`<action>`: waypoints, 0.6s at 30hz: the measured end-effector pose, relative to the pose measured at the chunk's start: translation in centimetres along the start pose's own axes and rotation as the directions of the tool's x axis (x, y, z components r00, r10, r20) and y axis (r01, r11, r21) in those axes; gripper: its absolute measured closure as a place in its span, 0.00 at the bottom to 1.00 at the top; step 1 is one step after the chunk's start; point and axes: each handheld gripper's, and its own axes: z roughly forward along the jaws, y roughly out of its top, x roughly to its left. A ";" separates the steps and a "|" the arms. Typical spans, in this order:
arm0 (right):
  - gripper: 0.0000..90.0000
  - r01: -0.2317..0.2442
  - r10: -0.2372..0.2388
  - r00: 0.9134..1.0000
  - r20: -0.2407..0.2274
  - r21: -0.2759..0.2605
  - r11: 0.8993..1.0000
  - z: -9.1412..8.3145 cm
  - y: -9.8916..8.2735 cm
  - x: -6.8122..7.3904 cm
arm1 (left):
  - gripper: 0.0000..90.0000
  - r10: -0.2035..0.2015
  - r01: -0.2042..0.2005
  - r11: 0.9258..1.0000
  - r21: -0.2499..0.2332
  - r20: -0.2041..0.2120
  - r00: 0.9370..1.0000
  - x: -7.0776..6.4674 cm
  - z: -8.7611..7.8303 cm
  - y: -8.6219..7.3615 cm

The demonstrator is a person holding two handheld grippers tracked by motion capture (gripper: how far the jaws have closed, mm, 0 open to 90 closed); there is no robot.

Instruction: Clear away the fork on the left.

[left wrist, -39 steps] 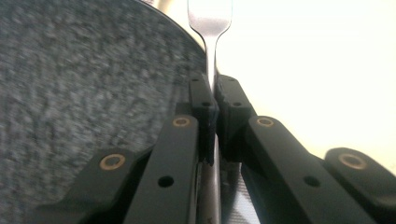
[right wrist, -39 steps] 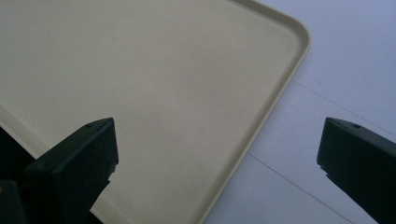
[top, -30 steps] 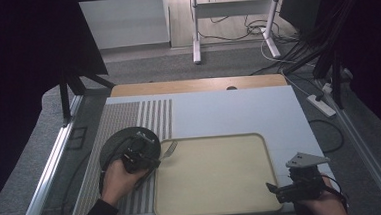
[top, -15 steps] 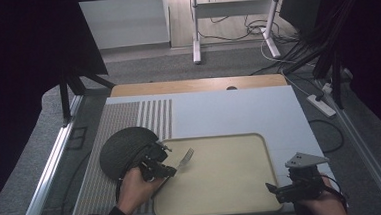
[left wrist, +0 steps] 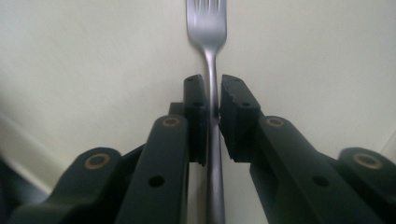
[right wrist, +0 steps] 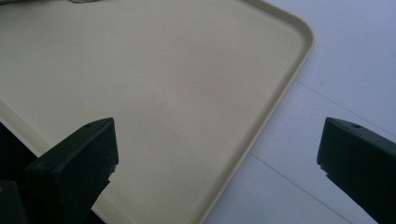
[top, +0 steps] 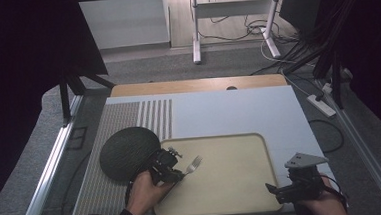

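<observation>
A steel fork [top: 193, 164] lies over the left part of the beige tray [top: 244, 194], tines pointing away to the upper right. My left gripper [top: 178, 171] sits behind it. In the left gripper view the fork's handle [left wrist: 212, 74] runs between the pads [left wrist: 236, 107]. The jaws have just been opening, and a thin gap shows on the right side of the handle. My right gripper [top: 275, 192] hovers at the tray's near right corner, open wide with nothing in it. In its own view, the right gripper [right wrist: 217, 158] straddles the tray's rim [right wrist: 261, 116].
A dark round woven mat [top: 126, 152] lies left of the tray, partly under its edge. The tray rests on a pale blue-grey tabletop [top: 229, 112] with a striped panel [top: 144, 113] at left. Metal rails run along both table sides.
My left hand has carried the fork from over the dark mat rightward onto the tray and lowered it. The right gripper has stayed where it was.
</observation>
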 end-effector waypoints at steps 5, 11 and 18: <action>0.00 0.002 -0.002 1.000 0.001 0.001 1.000 0.0 0.0 0.0 | 0.99 0.077 -0.077 0.997 0.014 0.034 0.996 -1.3 0.4 0.4; 0.00 0.002 -0.002 1.000 -0.001 -0.002 1.000 0.0 0.0 0.0 | 0.99 0.047 -0.047 0.997 0.053 0.012 0.999 -0.6 1.0 0.3; 0.00 0.005 -0.005 1.000 -0.002 0.000 1.000 0.0 0.0 0.0 | 0.99 -0.011 0.011 0.999 0.046 0.006 1.000 0.9 0.5 -0.2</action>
